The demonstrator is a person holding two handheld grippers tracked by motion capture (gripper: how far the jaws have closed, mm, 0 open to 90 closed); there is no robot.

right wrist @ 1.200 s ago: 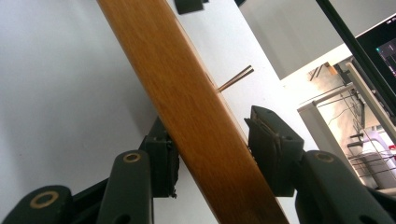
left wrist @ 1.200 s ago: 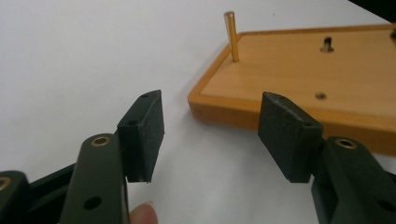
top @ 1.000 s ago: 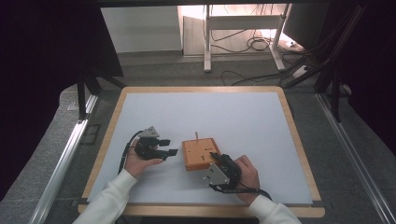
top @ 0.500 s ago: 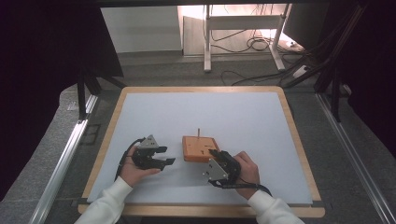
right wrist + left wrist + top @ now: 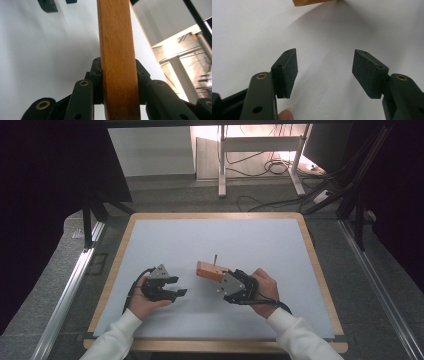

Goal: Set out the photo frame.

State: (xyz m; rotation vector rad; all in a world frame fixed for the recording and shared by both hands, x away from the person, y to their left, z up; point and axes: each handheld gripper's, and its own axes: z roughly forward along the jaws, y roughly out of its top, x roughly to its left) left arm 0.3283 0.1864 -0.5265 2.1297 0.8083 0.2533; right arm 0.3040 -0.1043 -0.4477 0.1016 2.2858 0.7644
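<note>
Wooden block clamped in right gripper, left gripper gaping beside it

Seen from the high view: wooden block (image 5: 211, 270) near the middle of the white table (image 5: 215, 240), slightly toward the near edge, tilted, with a thin dark pin (image 5: 215, 258) standing up from its top. Gripped at its near right end by the right gripper (image 5: 225, 280), held in the right hand (image 5: 264, 287); block sticking out up and to the left from the jaws. Jaws just closing, block between them.

From the right gripper view: block (image 5: 117, 55) running straight up the middle of the frame, pinched on both flat sides by the black pads, no gap on either side. White table surface to the left of it, table edge and a bright background to the right.

Left gripper (image 5: 177, 287), in the left hand (image 5: 145, 300), lying low over the table to the left of the block, near but apart from it, jaws pointing right toward it.

From the left gripper view: pads (image 5: 288, 70) spread wide with bare white table between them, nothing held. A corner of the block (image 5: 308, 2) just at the top edge, ahead of the jaws and well clear of them, its shadow falling across the table below. A fingertip (image 5: 285, 115) at the bottom edge
</note>
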